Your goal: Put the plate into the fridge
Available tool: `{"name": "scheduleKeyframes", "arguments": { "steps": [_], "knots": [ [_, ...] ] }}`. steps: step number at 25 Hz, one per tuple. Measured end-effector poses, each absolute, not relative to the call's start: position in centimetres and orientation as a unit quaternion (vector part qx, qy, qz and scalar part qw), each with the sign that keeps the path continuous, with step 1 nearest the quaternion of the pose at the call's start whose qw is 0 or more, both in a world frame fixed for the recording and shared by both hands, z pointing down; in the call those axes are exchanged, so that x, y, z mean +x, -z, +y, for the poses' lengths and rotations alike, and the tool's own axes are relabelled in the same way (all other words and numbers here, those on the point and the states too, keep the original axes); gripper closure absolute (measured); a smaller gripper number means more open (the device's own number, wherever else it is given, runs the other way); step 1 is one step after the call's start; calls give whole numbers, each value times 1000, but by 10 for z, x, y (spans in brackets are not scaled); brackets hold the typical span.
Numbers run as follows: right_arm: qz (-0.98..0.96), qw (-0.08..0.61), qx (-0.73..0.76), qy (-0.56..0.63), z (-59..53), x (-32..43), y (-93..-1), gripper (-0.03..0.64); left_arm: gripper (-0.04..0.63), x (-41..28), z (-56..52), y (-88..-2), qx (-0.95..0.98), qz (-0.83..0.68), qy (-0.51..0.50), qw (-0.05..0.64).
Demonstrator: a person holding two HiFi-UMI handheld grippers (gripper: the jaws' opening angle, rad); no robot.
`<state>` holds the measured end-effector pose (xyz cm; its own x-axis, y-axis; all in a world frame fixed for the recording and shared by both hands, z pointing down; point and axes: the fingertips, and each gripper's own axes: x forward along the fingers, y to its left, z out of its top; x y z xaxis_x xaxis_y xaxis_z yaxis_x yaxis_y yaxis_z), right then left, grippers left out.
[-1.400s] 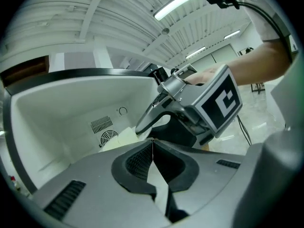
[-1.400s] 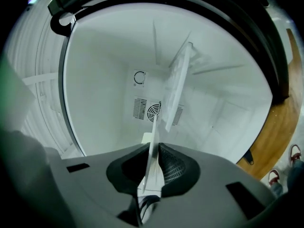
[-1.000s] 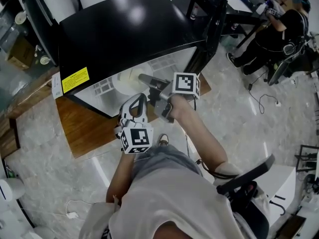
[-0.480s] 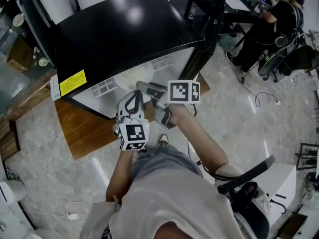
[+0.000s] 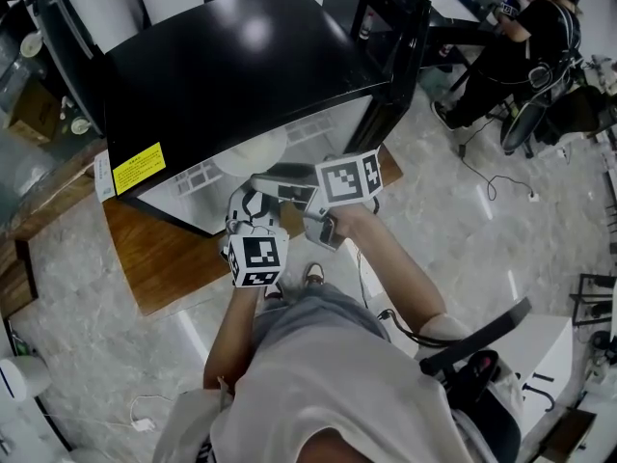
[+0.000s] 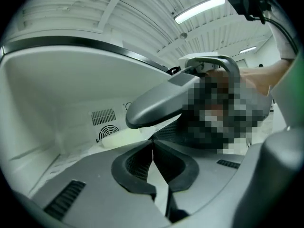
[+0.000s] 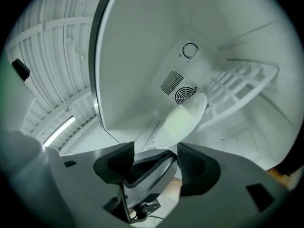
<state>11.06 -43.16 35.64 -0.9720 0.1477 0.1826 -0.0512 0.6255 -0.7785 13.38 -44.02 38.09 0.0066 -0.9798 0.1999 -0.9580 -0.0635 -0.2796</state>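
The black fridge [image 5: 231, 56] stands open with its white inside showing. A pale round plate [image 5: 253, 150] [image 7: 183, 120] [image 6: 124, 137] lies on the fridge's floor near the back vent. My right gripper [image 5: 270, 183] [image 7: 156, 158] is at the fridge's mouth. Its jaws have just been opening and now stand wide, with the plate beyond them and untouched. Only a grey part of the other gripper shows behind the gap. My left gripper [image 5: 253, 203] [image 6: 153, 151] sits just below and to the left, shut with nothing between its pads.
The fridge door [image 5: 397, 46] hangs open at the right. A white wire shelf [image 7: 242, 84] sits inside the fridge. The fridge rests on a wooden board [image 5: 164, 258] over a marble floor. A seated person [image 5: 525, 41] and cables are at the far right.
My right gripper has rolled and drawn back a little from the plate, and its jaws stand wider. The plate stays in the fridge. The left gripper has barely moved.
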Motion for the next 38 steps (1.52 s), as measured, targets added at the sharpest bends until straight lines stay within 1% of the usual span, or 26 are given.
{"name": "scheduleKeyframes", "arguments": {
  "steps": [4,6,9,12,13,14,15,16,19,22,28,36,38],
  "knots": [
    [-902,127,-50,-409,-430,120,-357,356,575,131,-445,-379,-710,685,159,25],
    [-917,136,-56,-372,-431,126,-357,356,575,127,-447,-378,-708,690,150,21],
    [-958,142,16,-247,-452,134,-356,357,575,119,-451,-378,-705,695,143,18],
    [-975,171,106,-91,-472,133,-363,357,575,113,-453,-378,-699,701,140,15],
    [-975,174,126,-56,-475,131,-366,367,575,112,-454,-379,-698,702,139,14],
    [-974,170,144,-37,-478,129,-367,398,575,111,-454,-380,-697,704,138,13],
    [-974,159,159,-29,-480,127,-367,499,575,110,-455,-380,-696,705,137,12],
    [-974,146,172,-27,-482,126,-366,575,575,109,-454,-380,-695,706,136,13],
    [-974,120,190,-21,-487,120,-363,582,575,106,-453,-375,-693,709,131,21],
    [-974,128,185,-18,-490,112,-367,582,575,98,-453,-370,-681,722,121,28],
    [-975,133,178,-13,-500,105,-369,583,577,84,-457,-373,-669,735,111,20],
    [-972,123,198,-17,-508,116,-370,581,575,96,-462,-373,-679,727,99,10],
    [-970,117,211,-19,-505,122,-368,591,575,98,-458,-370,-677,730,89,10]
  ]
}}
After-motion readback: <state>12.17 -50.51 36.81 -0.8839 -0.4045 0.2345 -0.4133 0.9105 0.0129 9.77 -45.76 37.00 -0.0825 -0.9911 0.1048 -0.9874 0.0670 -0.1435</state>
